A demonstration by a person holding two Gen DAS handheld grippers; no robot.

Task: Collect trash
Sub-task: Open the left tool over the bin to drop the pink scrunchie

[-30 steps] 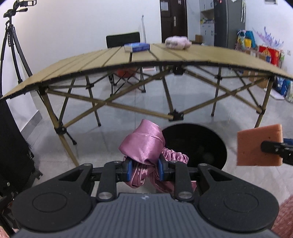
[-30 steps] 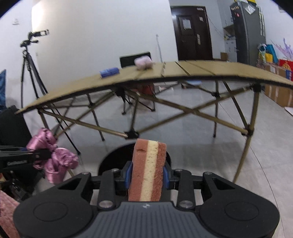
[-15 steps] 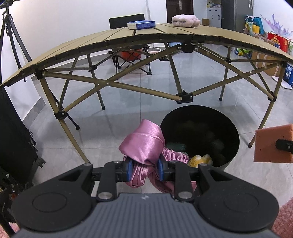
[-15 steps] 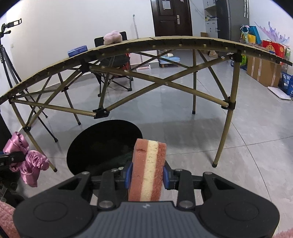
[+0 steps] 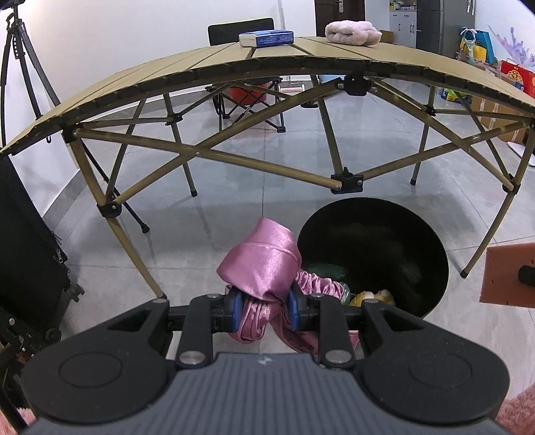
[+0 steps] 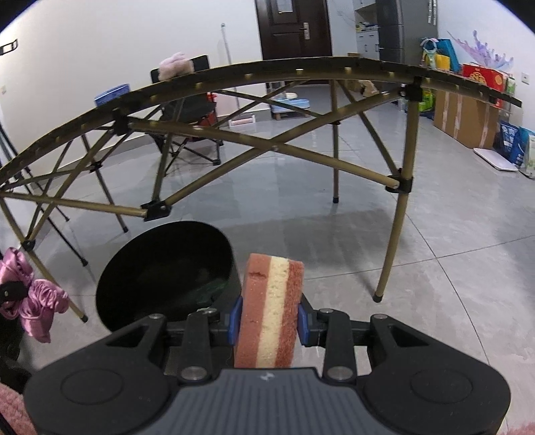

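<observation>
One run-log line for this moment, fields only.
left hand-held gripper: shut on scrunchie | right hand-held gripper: shut on sponge | bin: open, on floor, holds trash | both items above floor beside bin

My left gripper [image 5: 263,309] clamped on pink satin scrunchie [image 5: 264,271], just left of black bin [image 5: 431,241] rim. Bin holds yellow and green scraps. Orange sponge [image 5: 501,272] at right edge, above floor.

The trash bin [image 5: 414,231] stood on the floor [image 5: 234,214] before the desk [image 5: 214,63], which carried a box [image 5: 266,37] left of a folded towel [image 5: 353,28], with a folding chair [image 5: 247,90] behind.
</observation>
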